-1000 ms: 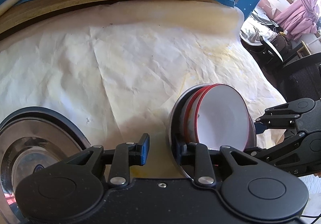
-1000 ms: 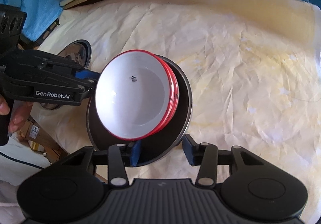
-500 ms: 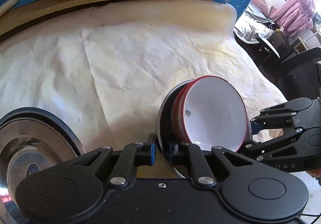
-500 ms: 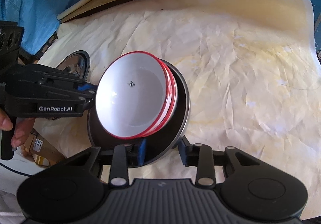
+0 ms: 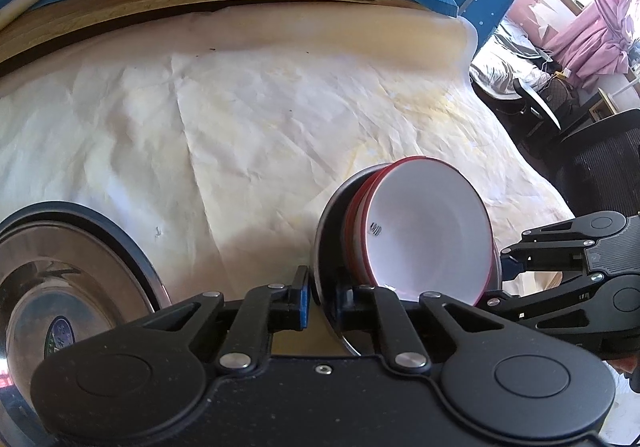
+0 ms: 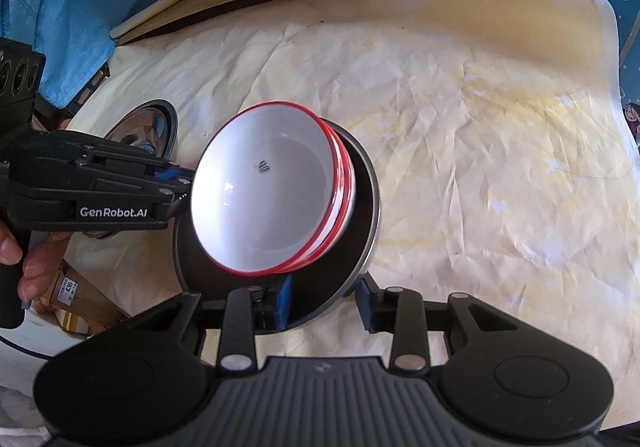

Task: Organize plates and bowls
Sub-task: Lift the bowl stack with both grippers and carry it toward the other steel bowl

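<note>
Crinkled white paper (image 5: 280, 119) is covering the table. At its near edge a dark metal plate (image 6: 360, 215) is sitting tilted w/ 2 red-rimmed white bowls (image 6: 272, 191) nested in it. Left gripper (image 5: 322, 297) is pinching the plate's rim tight. Right gripper (image 6: 324, 301) is straddling the rim opposite, jaws partly open; contact unclear.

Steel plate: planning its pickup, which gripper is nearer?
Left. The left gripper, shut on the rim of the dark plate, sits beside the steel plate; the right gripper, fingers just closed onto that rim, is beyond the bowls.
</note>
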